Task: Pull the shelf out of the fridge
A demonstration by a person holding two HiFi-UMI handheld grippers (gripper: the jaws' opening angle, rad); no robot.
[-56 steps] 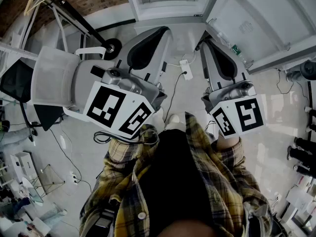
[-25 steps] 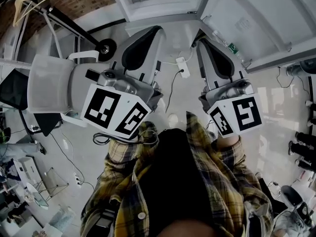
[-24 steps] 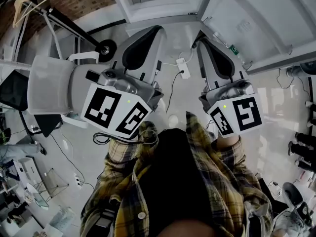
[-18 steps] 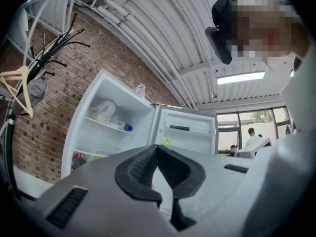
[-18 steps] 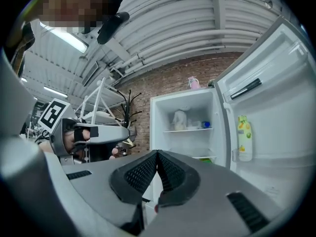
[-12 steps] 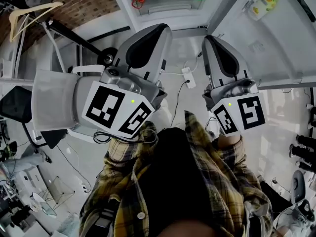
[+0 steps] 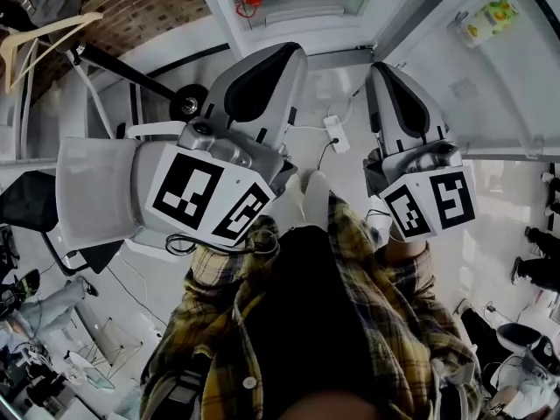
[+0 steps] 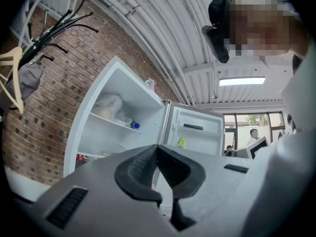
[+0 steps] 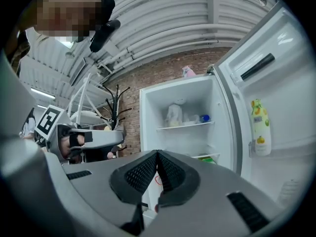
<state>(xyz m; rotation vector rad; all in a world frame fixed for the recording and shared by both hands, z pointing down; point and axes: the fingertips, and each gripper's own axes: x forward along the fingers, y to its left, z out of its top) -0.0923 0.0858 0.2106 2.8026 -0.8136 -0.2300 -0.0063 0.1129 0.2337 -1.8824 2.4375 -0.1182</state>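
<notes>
We hold both grippers up in front of the open fridge (image 9: 183, 132), which fills the middle of the right gripper view and sits at the top edge of the head view. The left gripper (image 8: 158, 156) has its jaws pressed together with nothing between them. The right gripper (image 9: 157, 160) is the same, pads meeting and empty.

The shelf (image 9: 188, 125) sits in place inside the fridge, just above centre in the right gripper view, well apart from both grippers. On it lie a white bag (image 9: 174, 114) and a small blue-capped thing (image 9: 205, 118). Lower down, a second ledge carries something green (image 9: 209, 159).

The fridge door (image 9: 284, 90) stands swung open at the right of that frame, with a yellow-and-green bottle (image 9: 258, 127) in its rack.

A brick wall (image 8: 47, 102) runs along the left of the left gripper view, and a wooden hanger (image 7: 44, 35) shows at the upper left of the head view. A white power strip (image 7: 333, 133) lies on the floor between the two grippers, near the centre top of that frame.
</notes>
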